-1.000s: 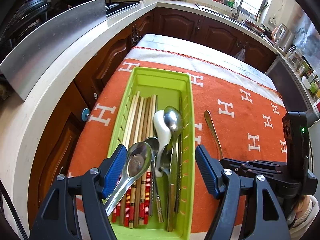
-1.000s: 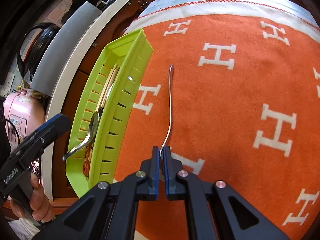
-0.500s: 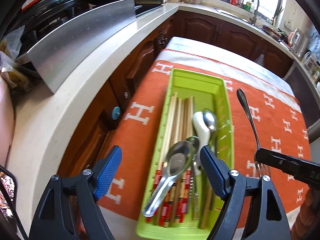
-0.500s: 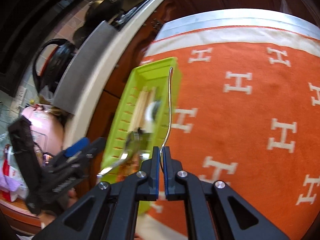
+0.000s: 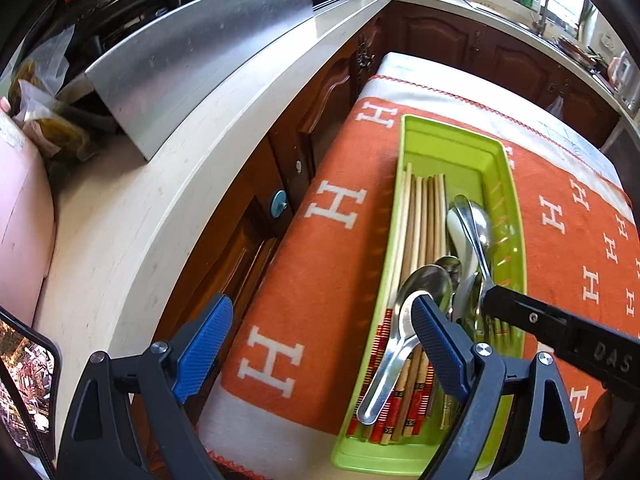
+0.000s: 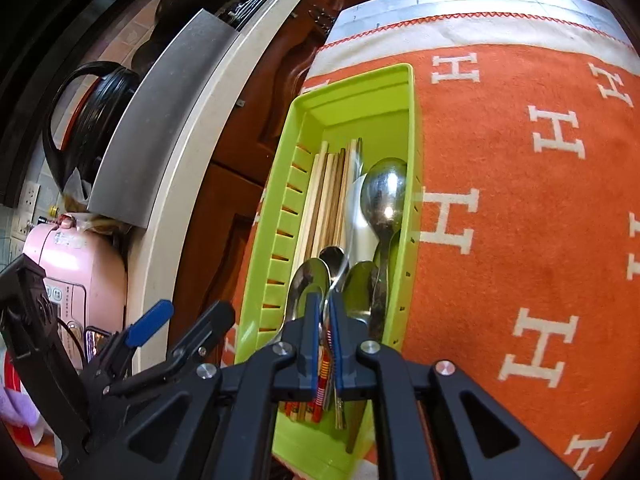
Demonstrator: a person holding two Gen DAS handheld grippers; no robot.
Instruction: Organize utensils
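Note:
A lime green utensil tray [image 5: 516,216] [image 6: 412,128] lies on the orange blanket, holding wooden chopsticks [image 5: 420,220] [image 6: 324,200], several metal spoons [image 6: 384,192] and a white ceramic spoon [image 5: 458,232]. My right gripper [image 6: 327,332] is shut on a thin metal spoon [image 5: 472,236] by its handle, holding it low over the tray's contents; it shows in the left wrist view [image 5: 486,300]. My left gripper [image 5: 320,348] is open and empty, its right finger over the tray's near end, its left finger over the blanket.
The orange blanket with white H marks [image 5: 340,208] [image 6: 520,200] covers the table. A cream countertop [image 5: 160,184] runs to the left with a steel panel [image 5: 192,64], black pots and a pink appliance [image 6: 80,276]. Dark wood cabinets [image 5: 440,36] stand behind.
My right gripper lifted the thin spoon off the blanket and carried it left, over and down into the tray. My left gripper shifted left and stayed open.

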